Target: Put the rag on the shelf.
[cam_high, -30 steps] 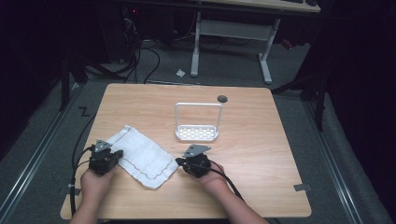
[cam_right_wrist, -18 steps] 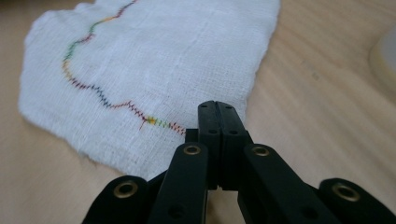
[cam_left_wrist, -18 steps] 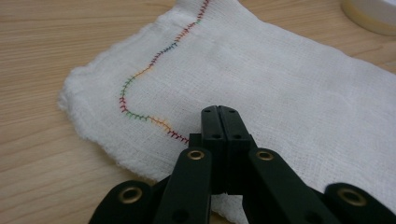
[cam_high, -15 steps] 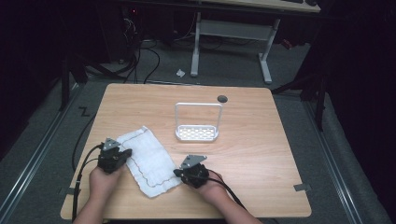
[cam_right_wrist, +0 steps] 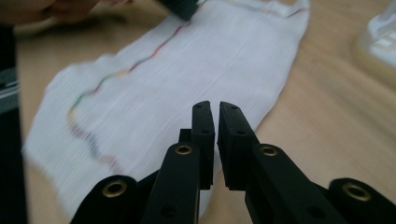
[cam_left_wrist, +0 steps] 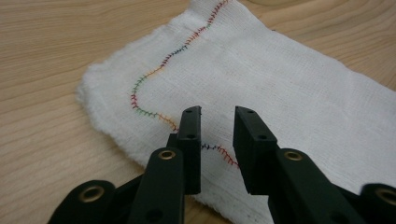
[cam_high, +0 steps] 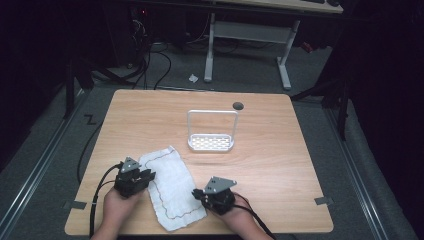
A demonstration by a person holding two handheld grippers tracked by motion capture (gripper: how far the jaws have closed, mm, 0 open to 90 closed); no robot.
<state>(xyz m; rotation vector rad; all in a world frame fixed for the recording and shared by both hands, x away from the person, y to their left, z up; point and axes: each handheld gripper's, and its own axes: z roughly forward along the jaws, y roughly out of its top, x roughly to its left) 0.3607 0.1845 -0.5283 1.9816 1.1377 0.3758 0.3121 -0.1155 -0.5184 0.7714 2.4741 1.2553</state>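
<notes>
We judge the white cloth (cam_high: 171,187) light, limp; grip an edge. Left gripper (cam_left_wrist: 217,135) released, just opening; right gripper (cam_right_wrist: 215,128) barely parted, empty.

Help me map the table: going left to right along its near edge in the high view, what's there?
Left gripper → cloth → right gripper.

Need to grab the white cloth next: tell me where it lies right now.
In the high view the white cloth lies flat at the table's near edge, between the left gripper and right gripper, nearer than the white rack.
</notes>
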